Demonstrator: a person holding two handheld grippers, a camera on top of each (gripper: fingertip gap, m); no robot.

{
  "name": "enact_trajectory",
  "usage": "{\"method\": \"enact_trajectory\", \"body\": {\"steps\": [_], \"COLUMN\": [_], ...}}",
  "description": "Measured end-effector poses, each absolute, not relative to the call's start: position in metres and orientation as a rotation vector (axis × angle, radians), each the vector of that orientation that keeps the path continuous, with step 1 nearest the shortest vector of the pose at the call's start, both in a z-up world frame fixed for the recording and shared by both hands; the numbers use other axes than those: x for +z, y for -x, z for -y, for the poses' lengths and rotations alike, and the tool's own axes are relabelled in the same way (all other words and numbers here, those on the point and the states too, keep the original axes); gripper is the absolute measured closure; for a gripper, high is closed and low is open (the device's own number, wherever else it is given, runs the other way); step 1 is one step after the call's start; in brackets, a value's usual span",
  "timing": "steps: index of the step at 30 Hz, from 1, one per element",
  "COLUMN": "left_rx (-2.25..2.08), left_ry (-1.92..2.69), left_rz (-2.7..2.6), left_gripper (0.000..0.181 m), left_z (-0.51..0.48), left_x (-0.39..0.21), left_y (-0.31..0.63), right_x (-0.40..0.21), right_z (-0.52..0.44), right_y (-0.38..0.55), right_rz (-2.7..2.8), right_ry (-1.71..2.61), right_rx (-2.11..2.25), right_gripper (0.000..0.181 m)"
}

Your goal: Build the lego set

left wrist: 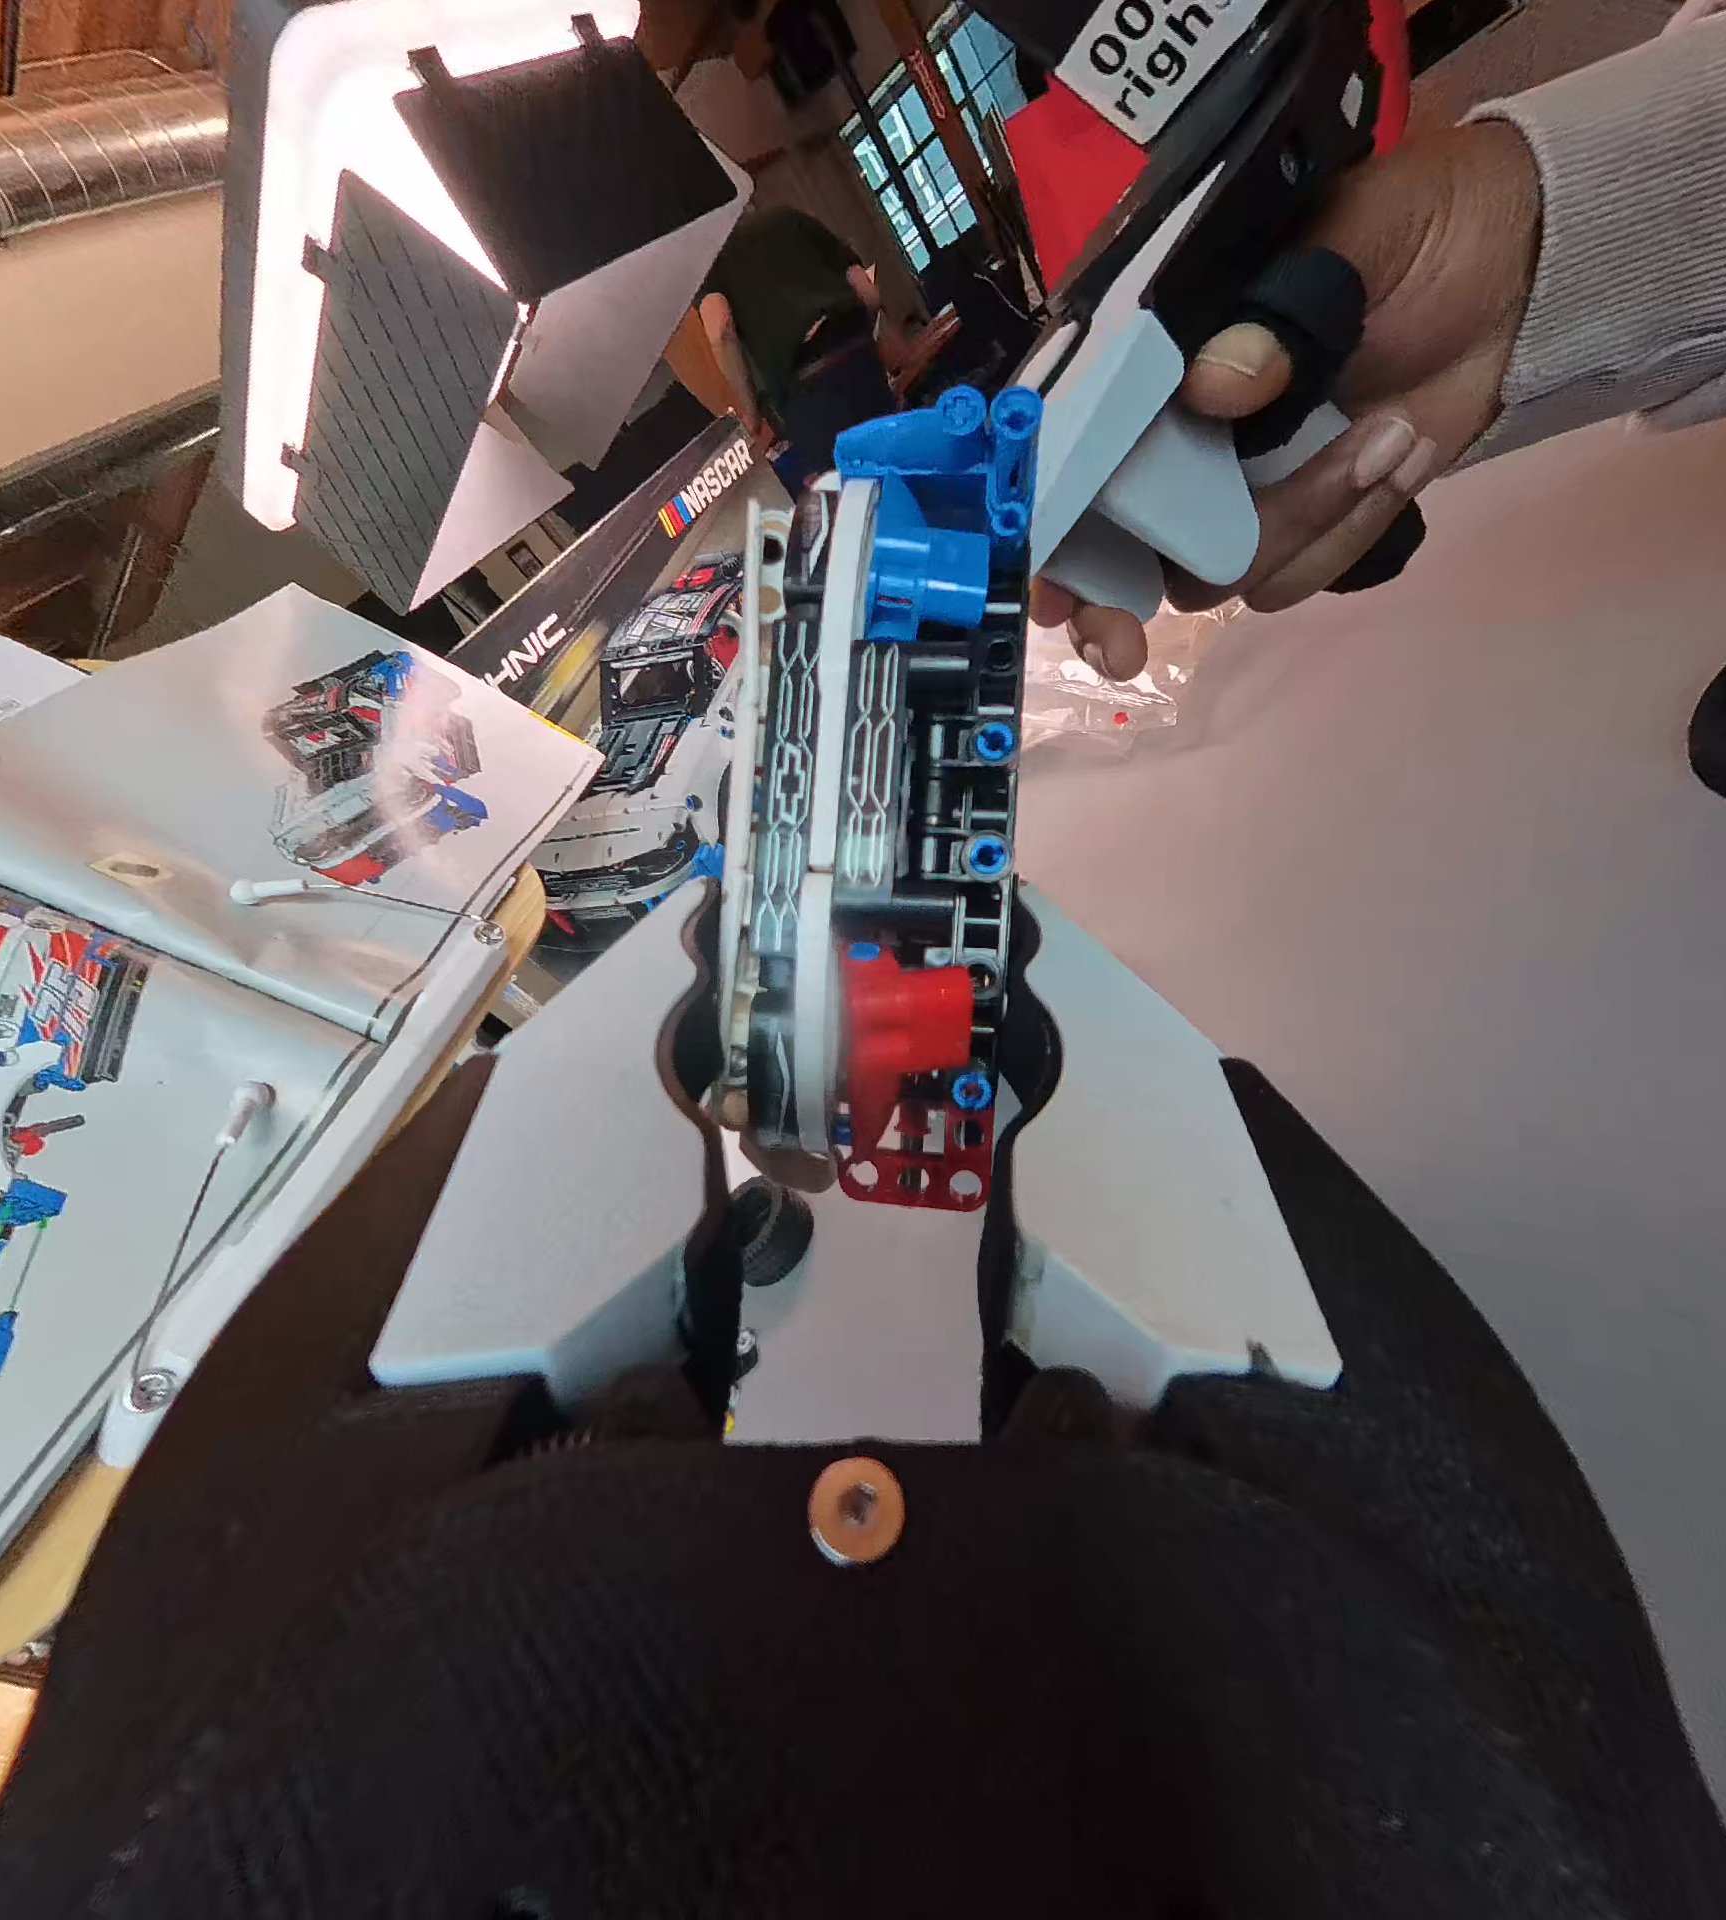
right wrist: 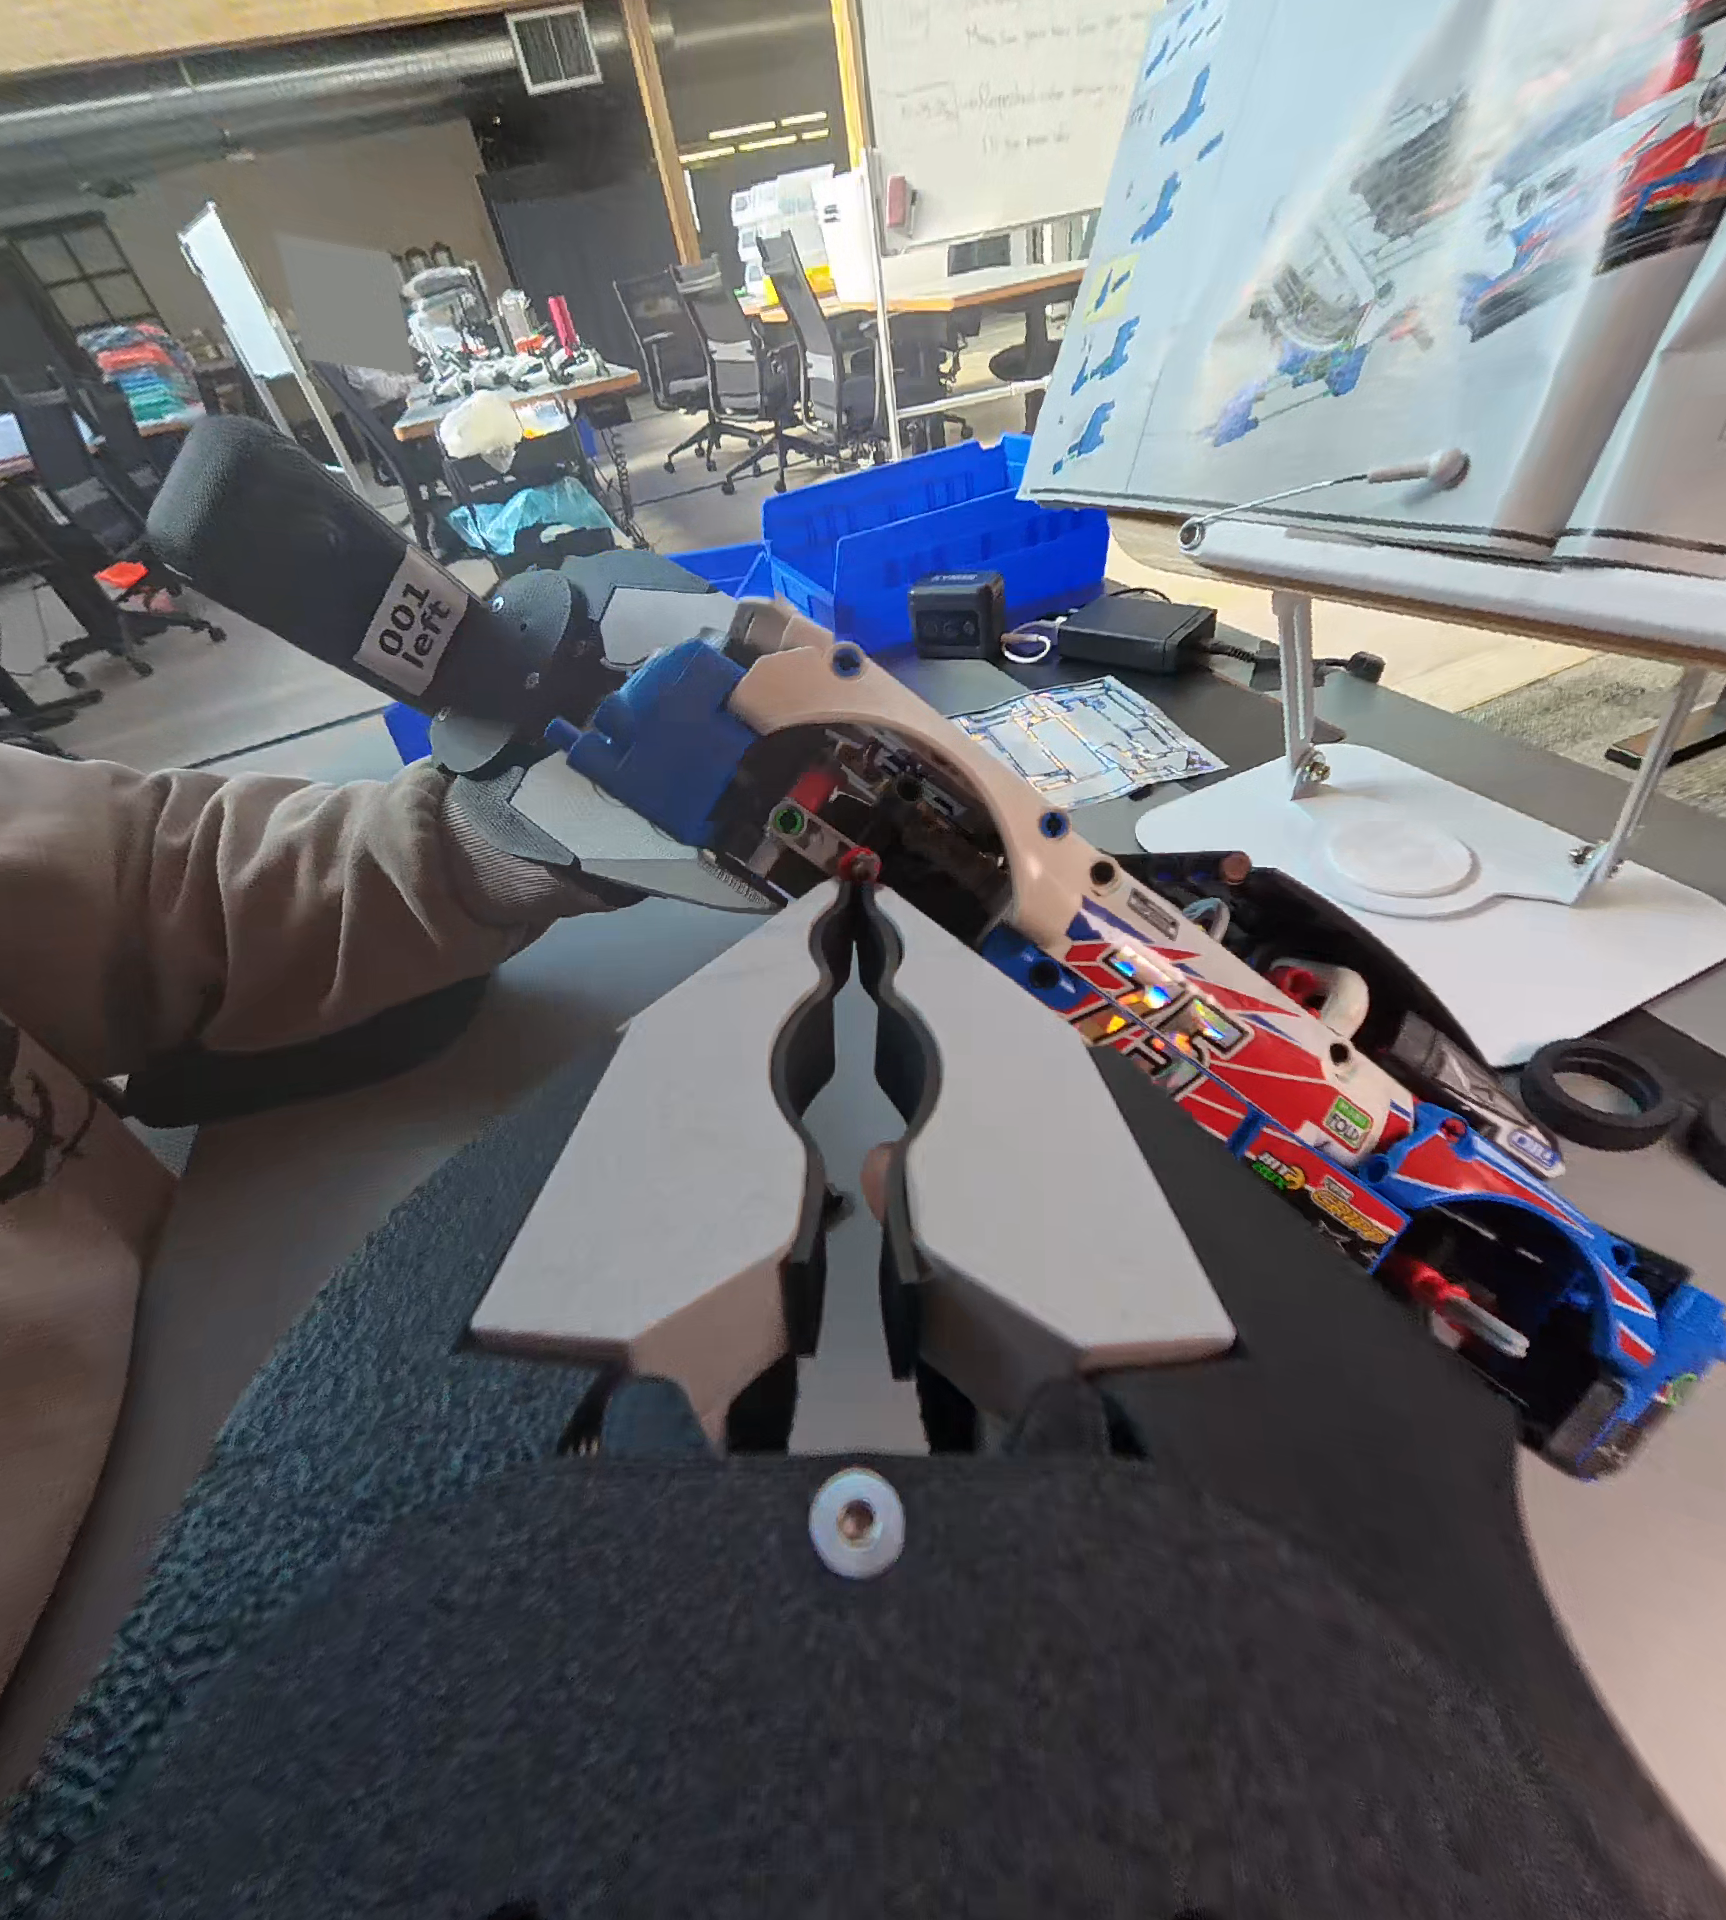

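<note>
The lego car is a long red, white and blue racer, lifted and tilted above the grey table. My left gripper is shut on one end of the car, seen end-on with blue and red blocks. It also shows in the right wrist view at the car's upper left end. My right gripper is shut, its tips on a small red pin at the car's open frame. In the left wrist view the right gripper touches the car's top by the blue connector.
The instruction booklet lies open on a white stand. Two black tyres lie by the stand's base. Blue bins and a sticker sheet are behind the car. The set's box and a studio light are in the left wrist view. The gap from one gripper's tips to the other's is roughly 6 cm. The studio light is about 35 cm from both grippers' fingertips.
</note>
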State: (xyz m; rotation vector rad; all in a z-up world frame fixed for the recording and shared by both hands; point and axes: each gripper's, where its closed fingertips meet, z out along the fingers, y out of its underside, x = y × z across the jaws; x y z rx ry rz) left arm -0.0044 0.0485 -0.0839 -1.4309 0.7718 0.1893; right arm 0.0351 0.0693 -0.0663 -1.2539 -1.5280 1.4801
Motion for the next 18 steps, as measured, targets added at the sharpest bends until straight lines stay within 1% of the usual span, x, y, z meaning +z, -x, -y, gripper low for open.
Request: {"method": "enact_trajectory", "body": {"steps": [4,8,9,12,14,15,16,17,18], "left_rx": [0.174,0.183,0.180,0.188,0.203,0.206,0.213,0.220,0.225], "left_ry": [1.439,1.512,1.535,1.594,1.624,1.634,1.643,1.649,1.656], "left_rz": [-0.776,-0.825,-0.835,-0.876,-0.916,-0.934,-0.957,-0.982,-1.005], "left_gripper": [0.132,0.132,0.132,0.132,0.132,0.132,0.132,0.131,0.132], "left_z": [-0.040,-0.032,-0.030,-0.024,-0.019,-0.018,-0.017,-0.015,-0.014], "left_x": [-0.057,-0.047,-0.046,-0.043,-0.042,-0.042,-0.042,-0.043,-0.043], "left_y": [0.005,0.011,0.013,0.016,0.014,0.012,0.009,0.006,0.001], "right_x": [-0.048,-0.043,-0.041,-0.035,-0.040,-0.045,-0.049,-0.053,-0.056], "right_z": [-0.058,-0.053,-0.051,-0.050,-0.055,-0.054,-0.050,-0.044,-0.038], "right_y": [-0.030,-0.026,-0.028,-0.039,-0.036,-0.030,-0.022,-0.013,-0.005], "right_rz": [1.502,1.546,1.560,1.614,1.666,1.703,1.735,1.760,1.782], "right_ry": [1.151,1.105,1.069,0.949,0.867,0.838,0.807,0.771,0.734], "right_rx": [1.500,1.451,1.436,1.300,1.101,1.014,0.969,0.952,0.941], "right_gripper": [0.181,0.181,0.178,0.159,0.133,0.116,0.106,0.100,0.102]}}
